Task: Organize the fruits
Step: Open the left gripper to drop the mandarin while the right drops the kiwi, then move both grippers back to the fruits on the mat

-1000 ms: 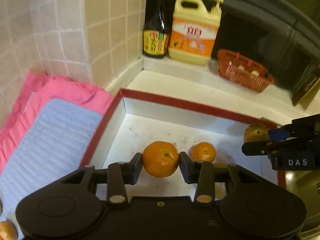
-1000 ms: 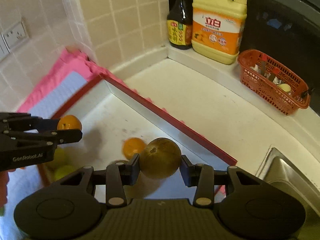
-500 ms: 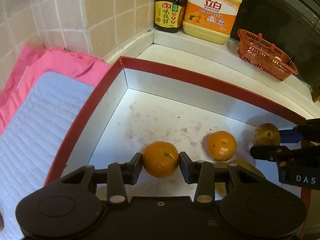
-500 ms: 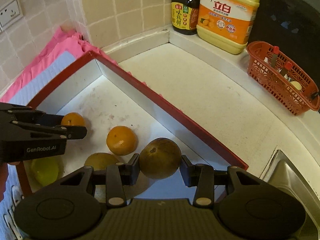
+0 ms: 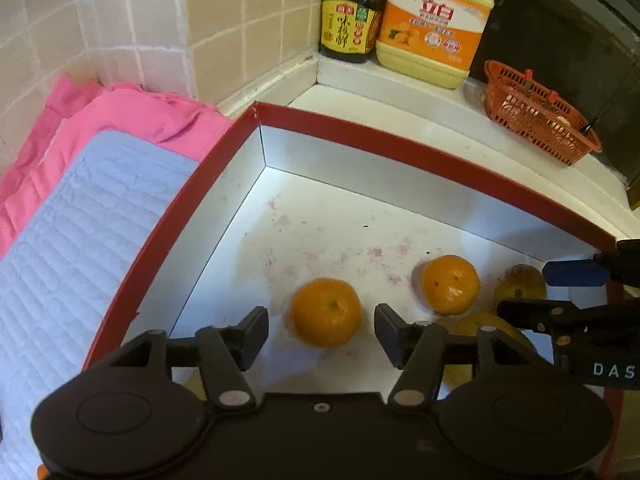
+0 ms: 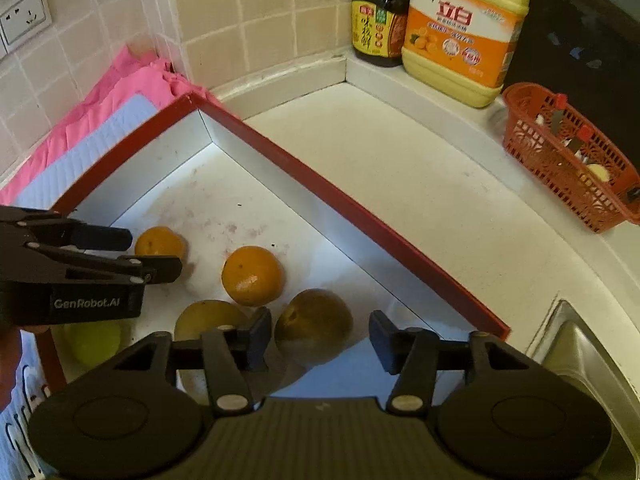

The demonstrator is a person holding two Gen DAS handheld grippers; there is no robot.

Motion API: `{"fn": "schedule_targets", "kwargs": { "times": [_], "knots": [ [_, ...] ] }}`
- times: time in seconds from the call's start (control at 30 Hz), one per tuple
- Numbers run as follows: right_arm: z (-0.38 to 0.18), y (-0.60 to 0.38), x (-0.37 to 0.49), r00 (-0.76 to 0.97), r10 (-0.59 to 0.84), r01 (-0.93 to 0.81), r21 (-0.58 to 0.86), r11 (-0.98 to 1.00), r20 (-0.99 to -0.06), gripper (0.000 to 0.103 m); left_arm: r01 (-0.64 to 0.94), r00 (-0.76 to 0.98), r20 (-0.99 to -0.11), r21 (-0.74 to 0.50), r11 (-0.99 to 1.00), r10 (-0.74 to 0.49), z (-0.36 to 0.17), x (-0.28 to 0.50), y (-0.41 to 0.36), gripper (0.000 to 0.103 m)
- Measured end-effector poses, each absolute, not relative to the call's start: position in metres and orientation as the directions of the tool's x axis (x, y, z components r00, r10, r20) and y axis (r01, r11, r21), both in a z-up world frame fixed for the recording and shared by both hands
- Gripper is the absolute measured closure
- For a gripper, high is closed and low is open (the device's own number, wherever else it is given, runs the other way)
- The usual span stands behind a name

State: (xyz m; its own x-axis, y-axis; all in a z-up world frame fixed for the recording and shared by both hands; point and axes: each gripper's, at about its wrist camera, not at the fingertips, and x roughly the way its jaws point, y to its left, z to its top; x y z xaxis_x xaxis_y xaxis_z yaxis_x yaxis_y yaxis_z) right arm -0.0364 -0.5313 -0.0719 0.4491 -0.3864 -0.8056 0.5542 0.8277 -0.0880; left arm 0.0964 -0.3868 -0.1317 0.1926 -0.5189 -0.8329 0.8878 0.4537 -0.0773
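Both pairs of jaws are opening, and neither one grips its fruit any more. A second ago the left gripper (image 5: 321,330) pinched the orange (image 5: 326,312) tight; now its pads stand clear on either side, with the orange loose between them on the white floor of the red-rimmed box (image 5: 400,152). The right gripper (image 6: 320,338) has likewise let go of the brown-green fruit (image 6: 313,325), which sits between its spreading jaws and closer to the left finger. Both pieces seem delivered, so this round of sorting looks finished. Around them lie a second orange (image 6: 252,276), another brownish fruit (image 6: 210,318) and a yellow-green one (image 6: 94,342). Beyond the box are the pink cloth (image 5: 132,114), the bottles and the red basket (image 6: 568,160).
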Motion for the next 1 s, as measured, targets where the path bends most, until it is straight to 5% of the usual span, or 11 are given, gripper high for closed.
{"fn": "schedule_targets", "kwargs": {
  "times": [0.27,0.4,0.6,1.0],
  "knots": [
    [-0.041,-0.51,-0.049,0.498,-0.388,0.572,-0.042,0.819,-0.775,0.038,0.871,0.231,-0.788,-0.094,0.482,-0.571,-0.1,0.091,-0.354,0.025],
    [-0.015,-0.492,-0.047,0.56,-0.355,0.55,0.015,0.835,-0.748,0.021,0.856,0.271,-0.761,-0.09,0.509,-0.59,-0.082,0.093,-0.33,0.025],
    [0.013,-0.46,-0.029,0.619,-0.346,0.503,0.018,0.864,-0.706,0.019,0.81,0.348,-0.719,-0.093,0.579,-0.602,-0.054,0.101,-0.279,0.025],
    [0.03,-0.36,0.049,0.73,-0.166,0.265,0.052,0.963,-0.663,0.01,0.594,0.617,-0.615,-0.046,0.803,-0.492,0.007,0.108,-0.077,0.023]
  ]
}}
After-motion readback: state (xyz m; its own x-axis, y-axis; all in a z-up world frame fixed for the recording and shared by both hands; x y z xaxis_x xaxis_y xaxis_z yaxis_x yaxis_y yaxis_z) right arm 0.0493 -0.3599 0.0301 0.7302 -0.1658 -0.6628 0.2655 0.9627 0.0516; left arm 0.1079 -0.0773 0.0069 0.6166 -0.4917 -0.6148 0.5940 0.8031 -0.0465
